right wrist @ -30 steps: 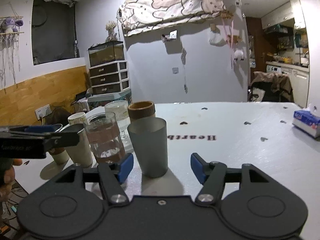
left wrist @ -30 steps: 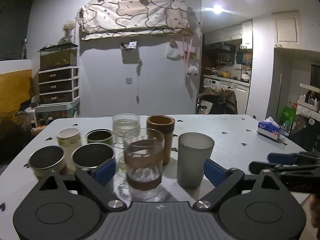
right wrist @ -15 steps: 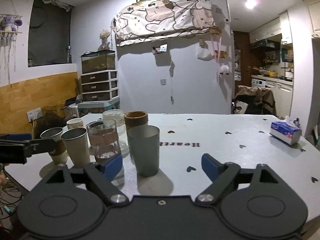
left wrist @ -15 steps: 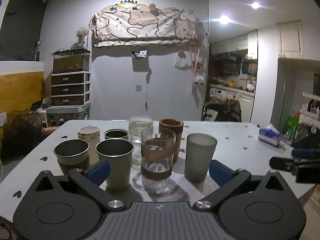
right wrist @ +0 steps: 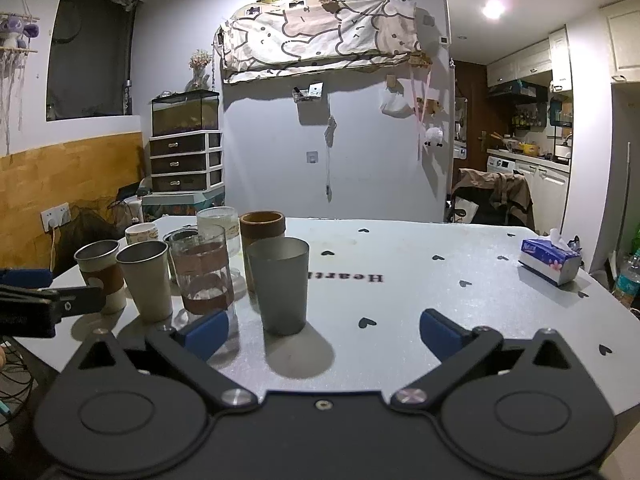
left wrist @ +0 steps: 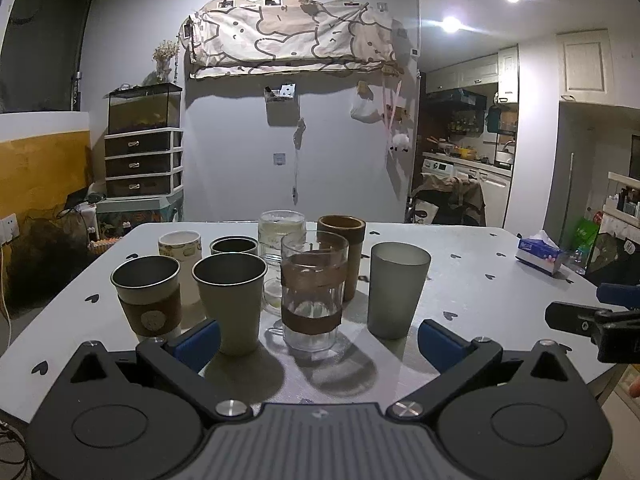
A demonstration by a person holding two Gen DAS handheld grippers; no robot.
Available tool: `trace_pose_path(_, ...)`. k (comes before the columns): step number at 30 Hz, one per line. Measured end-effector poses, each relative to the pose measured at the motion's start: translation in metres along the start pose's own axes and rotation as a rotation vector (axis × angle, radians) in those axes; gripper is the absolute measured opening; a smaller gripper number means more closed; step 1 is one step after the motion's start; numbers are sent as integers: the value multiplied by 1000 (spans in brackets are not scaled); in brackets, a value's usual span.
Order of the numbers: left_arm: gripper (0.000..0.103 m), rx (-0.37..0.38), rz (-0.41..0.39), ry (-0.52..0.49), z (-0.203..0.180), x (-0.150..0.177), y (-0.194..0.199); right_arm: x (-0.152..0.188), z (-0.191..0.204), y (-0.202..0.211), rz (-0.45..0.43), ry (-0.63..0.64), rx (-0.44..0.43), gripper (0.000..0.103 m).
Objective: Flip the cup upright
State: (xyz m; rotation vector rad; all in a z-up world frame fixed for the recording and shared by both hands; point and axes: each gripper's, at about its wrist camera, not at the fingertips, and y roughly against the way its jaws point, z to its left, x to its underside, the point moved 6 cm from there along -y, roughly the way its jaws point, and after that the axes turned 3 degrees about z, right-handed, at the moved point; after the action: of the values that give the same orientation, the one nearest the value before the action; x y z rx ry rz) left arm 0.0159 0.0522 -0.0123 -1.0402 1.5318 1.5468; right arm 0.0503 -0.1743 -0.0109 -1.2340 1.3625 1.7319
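Several cups stand upright in a cluster on the white table (left wrist: 472,280). A grey frosted cup (left wrist: 394,290) stands at the right of the cluster, also in the right wrist view (right wrist: 282,286). A clear glass with a brown band (left wrist: 313,290) stands beside it. Two metal cups (left wrist: 232,300) (left wrist: 149,296) stand to the left. A brown cup (left wrist: 344,256) and a ribbed glass (left wrist: 281,236) stand behind. My left gripper (left wrist: 318,340) is open and empty, short of the cups. My right gripper (right wrist: 324,330) is open and empty, short of the grey cup.
A blue tissue box (right wrist: 550,260) lies at the table's right edge. Black heart marks and the word "Heartb" (right wrist: 346,277) are on the tabletop. A drawer unit (left wrist: 144,164) and a kitchen (left wrist: 464,168) lie beyond the table.
Both grippers have drawn back and risen from the cups, which look farther away now. Both stay open and empty. The cups have not moved.
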Motion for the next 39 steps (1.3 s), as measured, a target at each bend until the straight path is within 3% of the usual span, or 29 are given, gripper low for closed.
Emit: trace_pose_path(39, 103, -28, -5, -10, 3, 1, 4, 4, 0, 0, 4, -11, 15, 103)
